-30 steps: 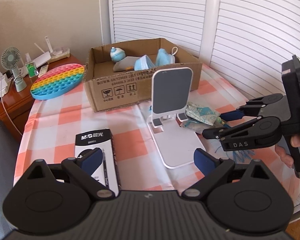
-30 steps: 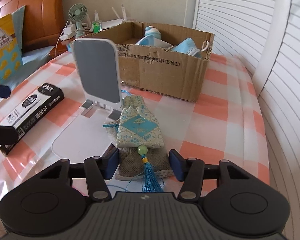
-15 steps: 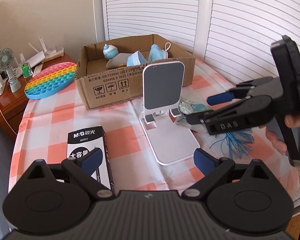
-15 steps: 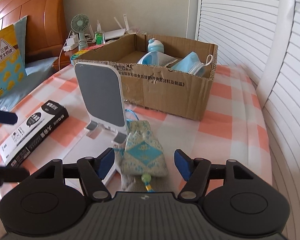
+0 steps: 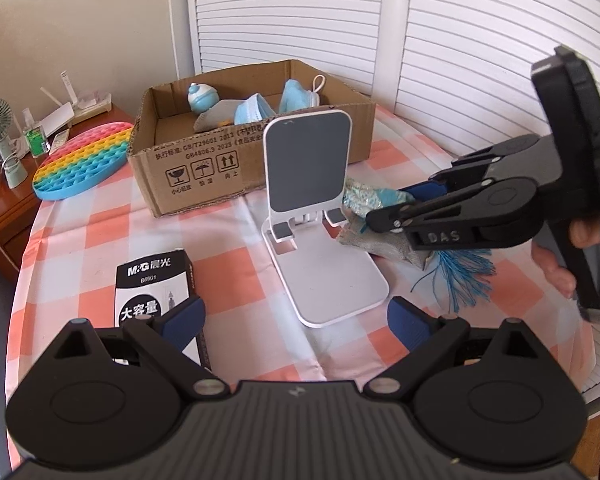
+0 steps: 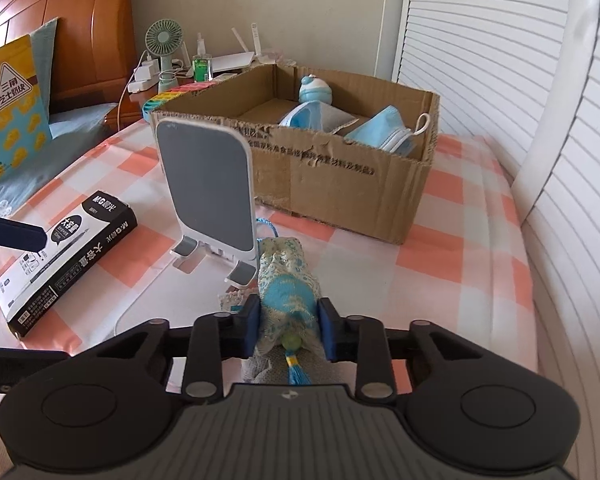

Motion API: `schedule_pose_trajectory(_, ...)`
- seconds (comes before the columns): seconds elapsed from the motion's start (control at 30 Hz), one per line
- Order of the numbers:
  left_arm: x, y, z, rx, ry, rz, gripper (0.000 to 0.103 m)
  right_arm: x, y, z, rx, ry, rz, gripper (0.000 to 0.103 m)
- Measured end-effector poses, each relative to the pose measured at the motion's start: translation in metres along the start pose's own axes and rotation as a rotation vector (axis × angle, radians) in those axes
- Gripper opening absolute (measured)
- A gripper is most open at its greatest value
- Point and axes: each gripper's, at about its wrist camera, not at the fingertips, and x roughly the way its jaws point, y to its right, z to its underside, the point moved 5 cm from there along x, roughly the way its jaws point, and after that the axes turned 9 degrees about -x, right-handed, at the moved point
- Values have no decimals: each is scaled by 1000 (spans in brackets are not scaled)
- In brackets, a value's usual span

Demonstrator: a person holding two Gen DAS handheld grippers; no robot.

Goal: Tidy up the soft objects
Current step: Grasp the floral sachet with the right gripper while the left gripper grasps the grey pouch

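Right gripper [image 6: 288, 330] clamped on the embroidered sachet [image 6: 288, 300], blue pads pressed into both sides of the pouch, green bead and blue tassel [image 6: 297, 372] hanging back toward the palm side. A second, plain grey pouch [image 6: 260, 366] just under the held one, touching it; cannot tell whether caught in the grip too. Seen from the left wrist, sachet [image 5: 370, 200] poking out ahead of the right fingertips, tassel [image 5: 460, 274] fanned on the checked tablecloth [image 5: 80, 240] below.

Left gripper [image 5: 296, 320] idle with fingers wide apart, nothing between them; pen box [image 5: 156, 292] under its left finger, white phone stand [image 5: 312, 216] straight ahead.

Step in hand, judged from the grip: picking up the sachet for transfer into the cardboard box [image 6: 340, 200], ahead and slightly right of the right gripper, already holding face masks [image 6: 384, 130] and a small blue-and-white toy [image 6: 315, 89]. Not yet lifted clear, by the look of the tassel on the cloth.

Next move calls for a rise high enough to clear the box's near wall, then forward travel past the phone stand [image 6: 212, 196], immediately left of the right fingertips and touching the sachet's far end. Risk of toppling the stand through sideways drift, and of the tassel snagging on the torn cardboard edge
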Motion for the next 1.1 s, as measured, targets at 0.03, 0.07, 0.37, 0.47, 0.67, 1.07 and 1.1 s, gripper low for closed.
schedule_pose_trajectory(0.03, 0, 1, -1, 9, 2, 3, 97, -3, 1, 0, -2, 0, 6, 33)
schedule_pose_trajectory(0.07, 0, 3, -1, 18, 4, 7, 97, -7, 2, 0, -5, 4, 8, 32)
schedule_pose_trajectory(0.37, 10, 30, -9, 127, 19, 117, 97, -40, 15, 6, 3, 32, 46, 31)
schedule_pose_trajectory(0.47, 18, 44, -13, 163, 7, 170, 95, -51, 22, 11, 8, 38, 73, 31)
schedule_pose_trajectory(0.67, 35, 73, -17, 246, 10, 214, 92, -73, 42, 20, 24, 44, 130, 31)
schedule_pose_trajectory(1.07, 82, 99, -23, 281, -43, 199, 81, -80, 67, 31, 85, 77, 134, 31)
schedule_pose_trajectory(1.1, 85, 100, -23, 283, -46, 190, 79, -79, 68, 32, 88, 79, 131, 31)
